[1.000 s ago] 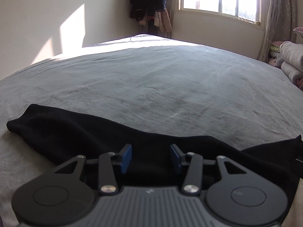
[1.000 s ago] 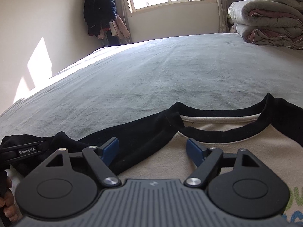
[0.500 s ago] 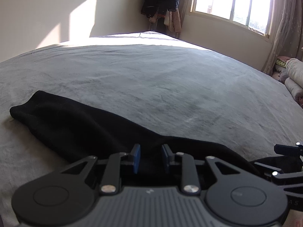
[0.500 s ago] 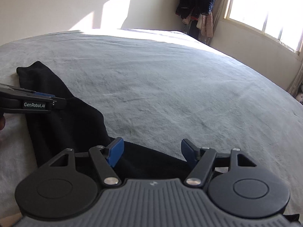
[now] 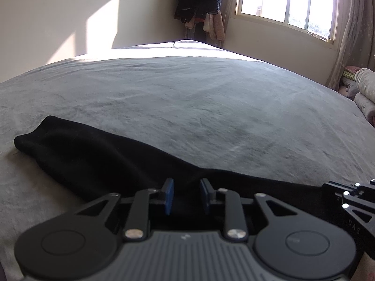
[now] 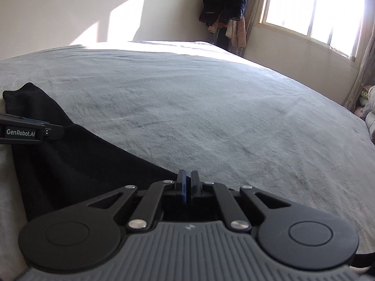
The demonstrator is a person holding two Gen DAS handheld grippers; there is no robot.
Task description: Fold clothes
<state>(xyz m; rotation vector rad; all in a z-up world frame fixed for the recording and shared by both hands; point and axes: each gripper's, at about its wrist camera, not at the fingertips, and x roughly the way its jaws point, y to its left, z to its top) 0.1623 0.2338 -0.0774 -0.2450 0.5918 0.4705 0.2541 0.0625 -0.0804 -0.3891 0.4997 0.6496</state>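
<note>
With both grippers on the black sleeve, the risk is a thin or uneven pinch.
Right gripper point(image 6: 186, 188): jaws closed at the black sleeve's point(image 6: 77, 161) near edge by the shoulder; cloth between the pads not visible, so it may have only a sliver. Left gripper point(image 5: 186, 195): narrowly parted, sleeve fabric between the pads, bite unclear. Sleeve lies flat on the grey bedspread point(image 5: 211, 107), cuff point(image 5: 28, 140) farthest out. Lifting could drop one end, skewing the fold.
</note>
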